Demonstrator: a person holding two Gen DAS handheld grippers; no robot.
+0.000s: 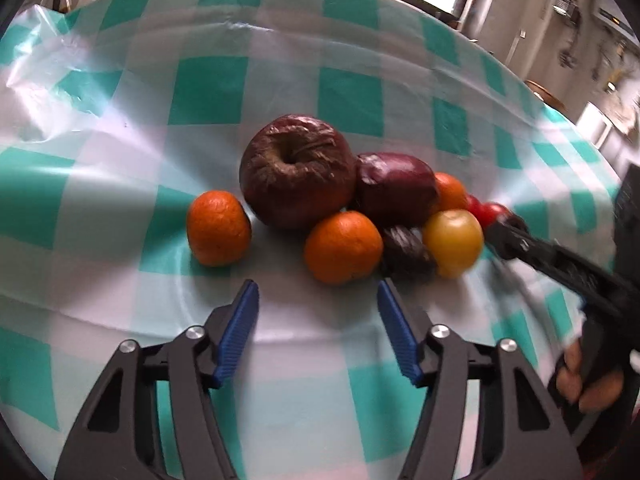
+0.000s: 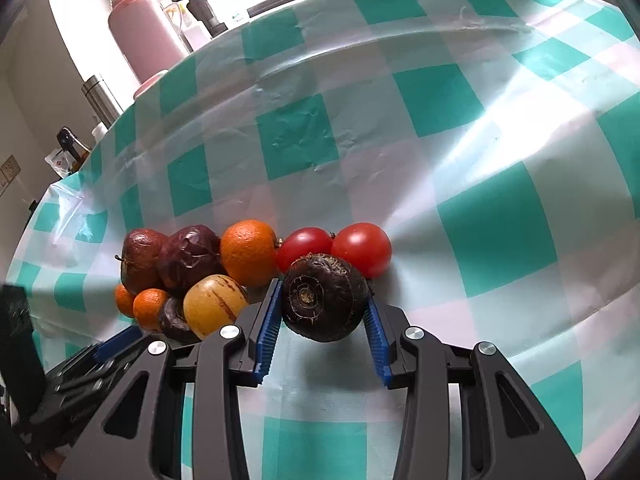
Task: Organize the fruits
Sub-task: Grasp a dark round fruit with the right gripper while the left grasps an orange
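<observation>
Looking along your left gripper (image 1: 318, 312), you see its blue pads (image 1: 240, 332) spread wide with nothing between them, hovering over the checked tablecloth (image 1: 120, 240) just short of the fruit pile. A wrinkled dark red apple (image 1: 298, 170) sits at the centre, a mandarin (image 1: 218, 233) to its left and slightly apart, a second mandarin (image 1: 343, 253) touching its front. A purple fruit (image 1: 396, 188) leans against the apple's right side, with a yellow fruit (image 1: 453, 242) and a dark shrivelled one (image 1: 406, 254) in front of it. Your right gripper (image 1: 504, 236) comes in from the right, its tip near the red tomatoes (image 1: 486, 212).

Through your right wrist camera, the right gripper's fingers (image 2: 374, 328) are clamped on a dark, round, rough-skinned fruit (image 2: 324, 298), held just off the cloth. Two tomatoes sit directly behind it, with an orange (image 2: 248, 252) to their left. The remaining fruits cluster further left, next to your left gripper.
</observation>
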